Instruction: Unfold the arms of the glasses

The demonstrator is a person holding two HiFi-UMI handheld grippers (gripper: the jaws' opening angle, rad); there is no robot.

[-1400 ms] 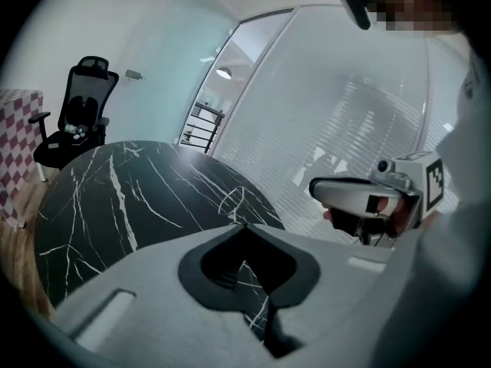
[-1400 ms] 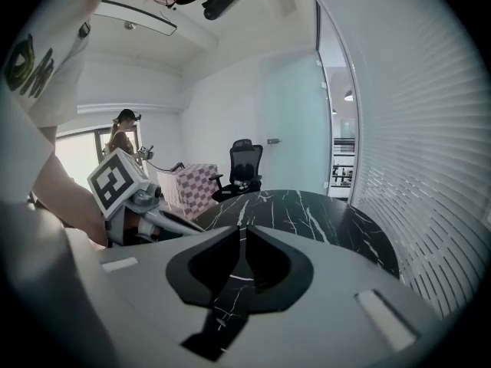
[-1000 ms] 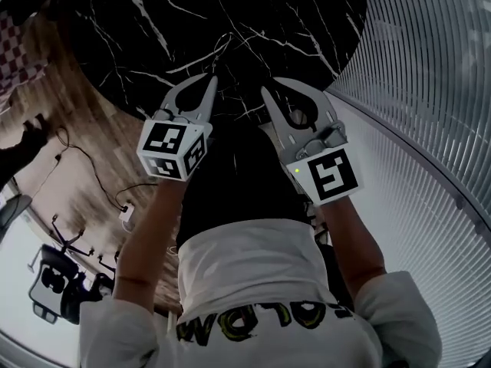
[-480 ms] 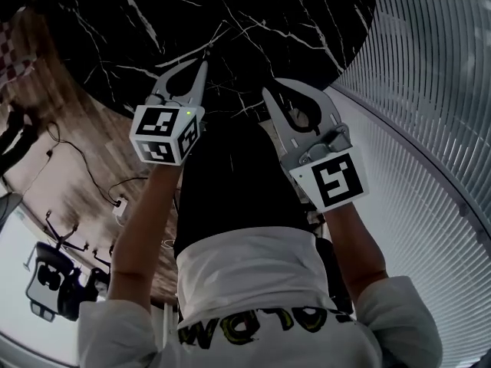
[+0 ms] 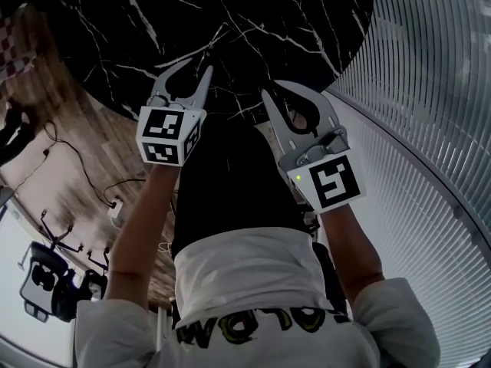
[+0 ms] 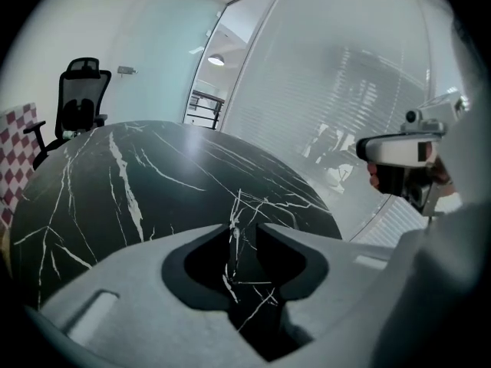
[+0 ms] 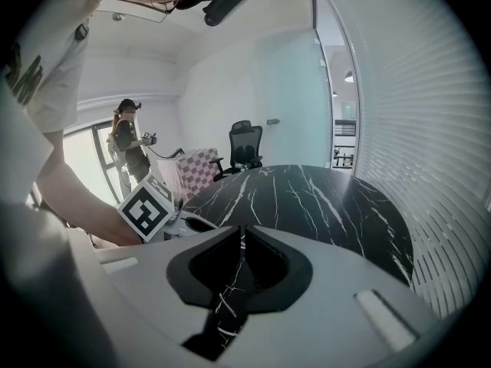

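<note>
Head view, both forearms reach forward side by side, left gripper [image 5: 198, 67] tilted down over the black table [image 5: 92, 21] edge, jaws just opened, slightly apart, right gripper [image 5: 268, 90] beside it, jaws together, glasses not distinguishable among the white veins ahead of the jaws.

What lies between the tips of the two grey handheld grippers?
Head view: only the black white-veined marble table between the left gripper, jaws just opening with nothing held between them, and the right gripper.
</note>
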